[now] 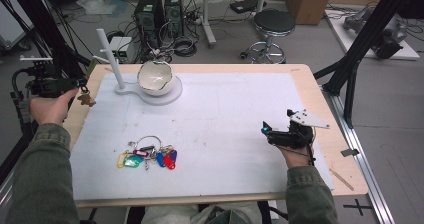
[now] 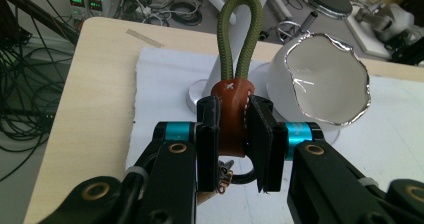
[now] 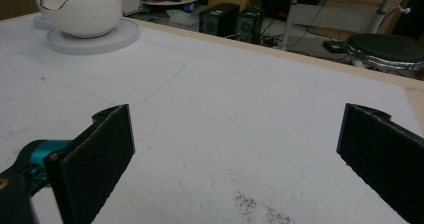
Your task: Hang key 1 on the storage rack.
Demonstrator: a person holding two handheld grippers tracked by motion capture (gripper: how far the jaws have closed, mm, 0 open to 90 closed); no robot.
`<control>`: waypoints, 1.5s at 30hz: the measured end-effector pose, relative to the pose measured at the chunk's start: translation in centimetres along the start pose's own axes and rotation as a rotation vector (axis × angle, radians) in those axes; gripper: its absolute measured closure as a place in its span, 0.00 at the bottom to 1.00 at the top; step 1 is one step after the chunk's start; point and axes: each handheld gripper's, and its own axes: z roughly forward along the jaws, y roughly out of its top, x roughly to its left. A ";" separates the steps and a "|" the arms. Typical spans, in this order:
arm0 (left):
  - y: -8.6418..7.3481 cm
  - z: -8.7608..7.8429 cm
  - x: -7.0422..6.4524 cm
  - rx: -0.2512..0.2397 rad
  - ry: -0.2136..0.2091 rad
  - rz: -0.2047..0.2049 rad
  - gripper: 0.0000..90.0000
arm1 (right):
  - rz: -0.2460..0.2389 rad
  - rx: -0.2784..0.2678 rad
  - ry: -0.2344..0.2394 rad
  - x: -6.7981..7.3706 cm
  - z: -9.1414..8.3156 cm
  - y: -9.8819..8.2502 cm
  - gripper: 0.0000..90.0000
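Two grippers noted. Left gripper (image 2: 234,144) clamped on brown leather key fob (image 2: 231,119) with green cord loop (image 2: 240,34), held at table's 10 o'clock edge, beside white egg-shaped bowl (image 2: 320,79). Right gripper (image 3: 235,149) spread wide, unladen, over white mat (image 3: 225,99).

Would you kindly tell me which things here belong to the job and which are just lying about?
In the job: brown leather key fob with green cord loop, clamped in the left claw; white hook stand.
Lying about: bunch of coloured-tag keys; white eggshell-shaped bowl; open right claw.
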 end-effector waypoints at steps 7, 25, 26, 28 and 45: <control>1.5 0.4 -0.3 0.001 0.028 0.017 0.83 | -0.005 0.002 0.000 0.0 0.0 0.0 0.01; 4.2 3.1 0.5 0.055 0.065 -0.013 0.83 | -0.012 0.011 0.007 0.1 0.0 -0.2 0.01; 4.2 3.3 0.6 0.060 0.073 -0.018 0.83 | -0.013 0.010 0.006 0.1 0.0 -0.2 0.01; 4.1 3.6 0.6 0.075 0.079 -0.009 0.83 | -0.012 0.014 0.005 0.0 -0.1 -0.3 0.01; 3.1 5.5 0.0 0.118 0.068 0.001 0.83 | -0.025 0.027 -0.003 0.1 -0.2 -0.4 0.01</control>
